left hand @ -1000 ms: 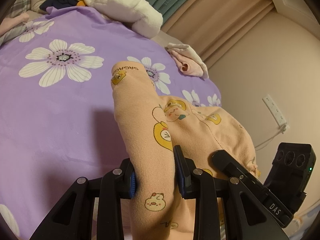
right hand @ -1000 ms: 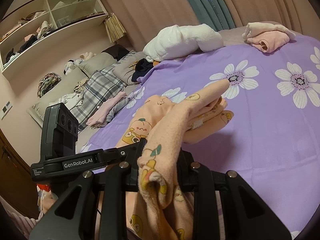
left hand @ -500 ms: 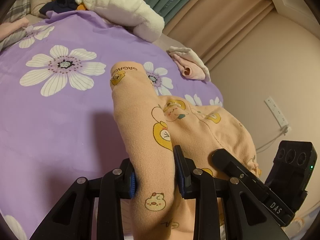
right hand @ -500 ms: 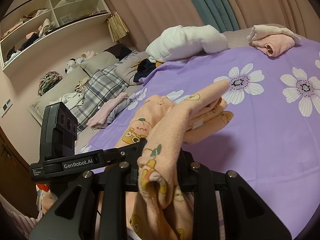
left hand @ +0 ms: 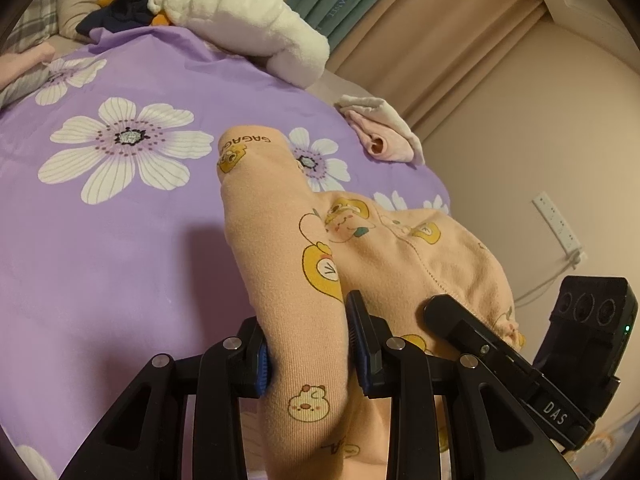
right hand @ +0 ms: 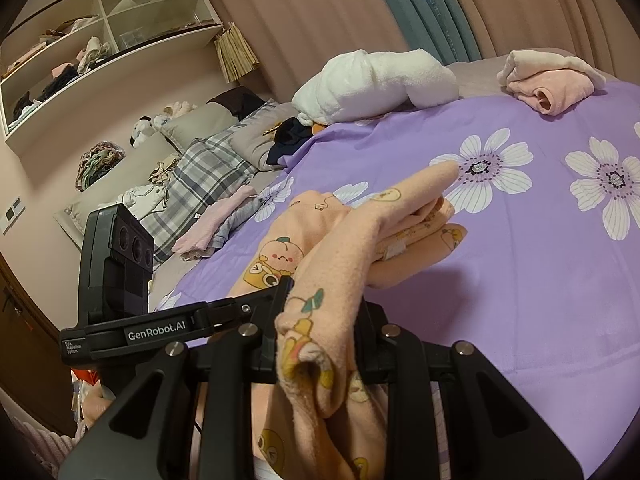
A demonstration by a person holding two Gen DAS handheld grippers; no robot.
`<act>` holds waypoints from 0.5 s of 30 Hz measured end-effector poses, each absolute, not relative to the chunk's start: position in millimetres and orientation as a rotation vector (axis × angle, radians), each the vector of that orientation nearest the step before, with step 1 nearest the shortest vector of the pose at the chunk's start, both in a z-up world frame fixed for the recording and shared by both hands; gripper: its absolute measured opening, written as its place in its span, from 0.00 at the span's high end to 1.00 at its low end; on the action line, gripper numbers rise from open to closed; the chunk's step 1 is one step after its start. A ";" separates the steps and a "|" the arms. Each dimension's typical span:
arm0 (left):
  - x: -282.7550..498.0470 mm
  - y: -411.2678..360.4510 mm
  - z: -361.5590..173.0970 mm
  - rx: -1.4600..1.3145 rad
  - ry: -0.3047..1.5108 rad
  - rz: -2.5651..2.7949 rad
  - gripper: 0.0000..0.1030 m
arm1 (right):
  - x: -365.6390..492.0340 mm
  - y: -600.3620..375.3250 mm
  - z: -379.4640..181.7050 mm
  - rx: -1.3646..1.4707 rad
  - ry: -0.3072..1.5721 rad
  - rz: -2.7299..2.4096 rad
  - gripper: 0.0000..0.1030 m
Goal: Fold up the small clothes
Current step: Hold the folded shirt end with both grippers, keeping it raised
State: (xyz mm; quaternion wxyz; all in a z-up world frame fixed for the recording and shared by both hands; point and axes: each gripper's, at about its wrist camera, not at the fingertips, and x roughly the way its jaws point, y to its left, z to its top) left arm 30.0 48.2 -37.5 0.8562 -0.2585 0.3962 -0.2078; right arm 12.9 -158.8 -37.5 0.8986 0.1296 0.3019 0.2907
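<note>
A small peach garment with cartoon prints lies partly on the purple flowered bedspread. My left gripper is shut on one edge of it, and the cloth runs forward from the jaws to a far tip. My right gripper is shut on another bunched edge of the same garment, which stretches away to the bedspread. The right gripper also shows at the lower right of the left wrist view. The left gripper shows at the left of the right wrist view.
A white rolled towel and a folded pink garment lie at the far edge of the bed. Pillows and a plaid blanket lie at the head. Shelves hang on the wall. A wall socket is at the right.
Both grippers keep hold of the garment. The views have shifted slightly, with the far bed items sliding a little right and down in the frames.
</note>
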 end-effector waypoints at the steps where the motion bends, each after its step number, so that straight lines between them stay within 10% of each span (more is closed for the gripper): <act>1: 30.7 48.6 -37.5 -0.544 0.832 -0.436 0.71 | 13.9 -157.6 -36.6 0.267 0.624 0.602 0.75; 15: 35.5 51.3 -40.2 -0.547 0.836 -0.430 0.71 | 19.9 -153.2 -36.7 0.269 0.631 0.603 0.75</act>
